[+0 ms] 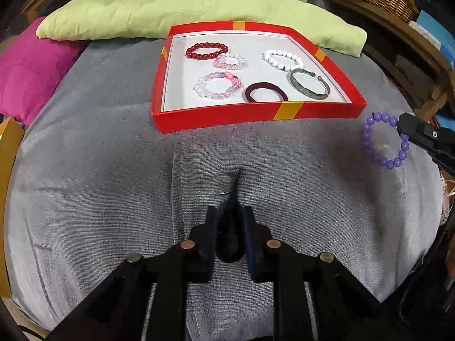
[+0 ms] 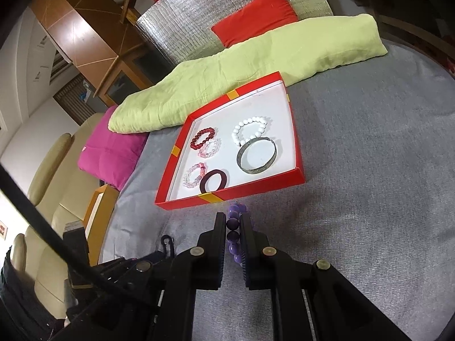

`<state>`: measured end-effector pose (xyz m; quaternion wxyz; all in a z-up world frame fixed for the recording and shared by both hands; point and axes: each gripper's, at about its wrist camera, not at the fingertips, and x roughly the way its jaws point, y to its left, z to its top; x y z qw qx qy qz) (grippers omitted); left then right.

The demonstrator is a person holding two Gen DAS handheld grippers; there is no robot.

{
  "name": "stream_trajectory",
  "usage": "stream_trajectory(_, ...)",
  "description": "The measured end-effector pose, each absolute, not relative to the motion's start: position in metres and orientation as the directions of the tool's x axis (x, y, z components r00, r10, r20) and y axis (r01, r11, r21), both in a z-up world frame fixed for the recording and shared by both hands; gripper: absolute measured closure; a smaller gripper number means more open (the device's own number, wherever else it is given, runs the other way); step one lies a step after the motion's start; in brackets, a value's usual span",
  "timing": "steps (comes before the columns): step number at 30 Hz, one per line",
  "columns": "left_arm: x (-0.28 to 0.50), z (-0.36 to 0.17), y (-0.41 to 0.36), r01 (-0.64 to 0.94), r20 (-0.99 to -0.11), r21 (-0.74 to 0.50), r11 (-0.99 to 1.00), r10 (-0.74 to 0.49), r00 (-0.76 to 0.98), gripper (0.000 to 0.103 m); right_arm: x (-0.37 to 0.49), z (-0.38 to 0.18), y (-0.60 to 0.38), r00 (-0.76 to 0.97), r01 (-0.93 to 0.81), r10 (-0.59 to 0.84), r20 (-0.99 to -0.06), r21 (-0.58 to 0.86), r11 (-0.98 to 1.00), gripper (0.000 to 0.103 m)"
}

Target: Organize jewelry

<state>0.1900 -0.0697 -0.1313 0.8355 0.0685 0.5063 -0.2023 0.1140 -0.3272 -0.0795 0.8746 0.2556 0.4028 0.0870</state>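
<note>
Risk sits with the clear bangle (image 1: 223,185), near the red box (image 1: 182,119) on grey cloth: the left gripper (image 1: 229,213), narrowed on its rim, could slip. The right gripper (image 2: 233,227) clamps the purple bead bracelet (image 2: 234,234), which might snag the box wall.

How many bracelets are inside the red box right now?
6: red beads and pink beads far left, white beads far right, pale pink near left, maroon band and silver cuff near right.

Both wrist views look steeply down, sharing the red box (image 1: 182,122).
</note>
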Motion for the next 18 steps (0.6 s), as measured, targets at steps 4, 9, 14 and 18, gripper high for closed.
stream_trajectory(4, 0.188, -0.129, -0.065, 0.401, -0.865, -0.090, 0.912, -0.271, 0.422, 0.091, 0.114, -0.079, -0.327, 0.661, 0.053, 0.361, -0.657, 0.521, 0.852, 0.092)
stream_trajectory(9, 0.184, -0.115, -0.062, 0.400, -0.848, -0.075, 0.914, -0.270, 0.457, 0.096, 0.114, -0.079, -0.328, 0.666, 0.051, 0.363, -0.652, 0.525, 0.850, 0.092)
stream_trajectory(14, 0.179, -0.100, -0.061, 0.414, -0.827, -0.053, 0.909, -0.272, 0.491, 0.096, 0.113, -0.078, -0.329, 0.668, 0.049, 0.365, -0.648, 0.527, 0.848, 0.092)
stream_trajectory(18, 0.182, -0.109, -0.051, 0.381, -0.849, -0.065, 0.922, -0.252, 0.465, 0.096, 0.113, -0.077, -0.329, 0.669, 0.050, 0.364, -0.648, 0.527, 0.848, 0.092)
